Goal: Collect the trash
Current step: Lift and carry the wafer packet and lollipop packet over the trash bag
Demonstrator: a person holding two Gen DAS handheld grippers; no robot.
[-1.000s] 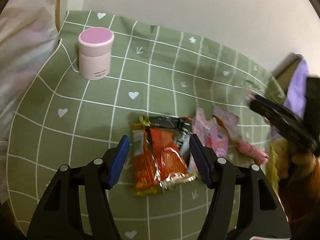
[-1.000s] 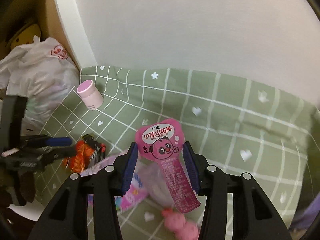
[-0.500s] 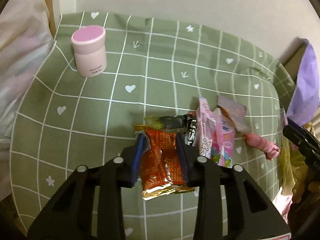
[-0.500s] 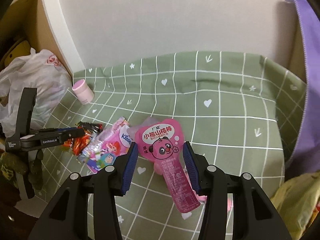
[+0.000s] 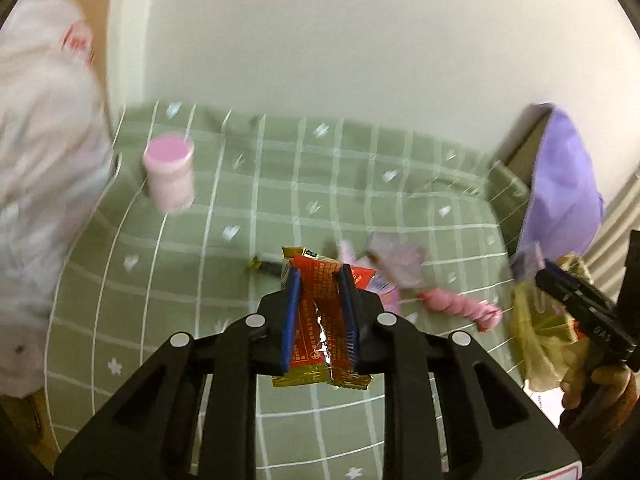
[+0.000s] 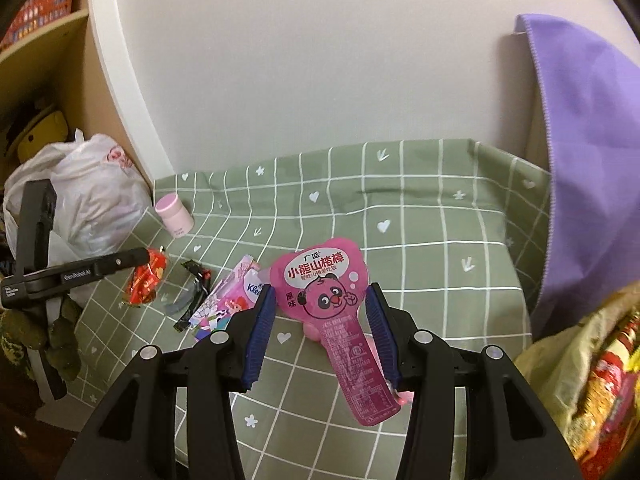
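Observation:
My left gripper [image 5: 319, 276] has its jaws closing on a pair of red and orange snack wrappers [image 5: 322, 320], which the blue pads pinch. In the right wrist view the left gripper [image 6: 146, 258] holds those red wrappers [image 6: 146, 276] clear of the green checked tablecloth [image 6: 420, 220]. My right gripper [image 6: 320, 292] is shut on a pink bear-print wrapper [image 6: 326, 284], held above the cloth. On the cloth lie a black wrapper [image 6: 192, 292], a pink tissue pack [image 6: 228, 300] and a twisted pink wrapper [image 5: 460, 306].
A pink jar [image 6: 175, 216] stands at the cloth's far left corner. A white plastic bag [image 6: 88, 196] sits left of the table. A yellowish bag with wrappers inside [image 6: 580, 360] hangs at the right, below a purple cloth [image 6: 592, 160].
The left jaws closed on the red wrappers and lifted them off the cloth. The right gripper carried the pink wrapper to the right, bringing the yellowish bag into its view.

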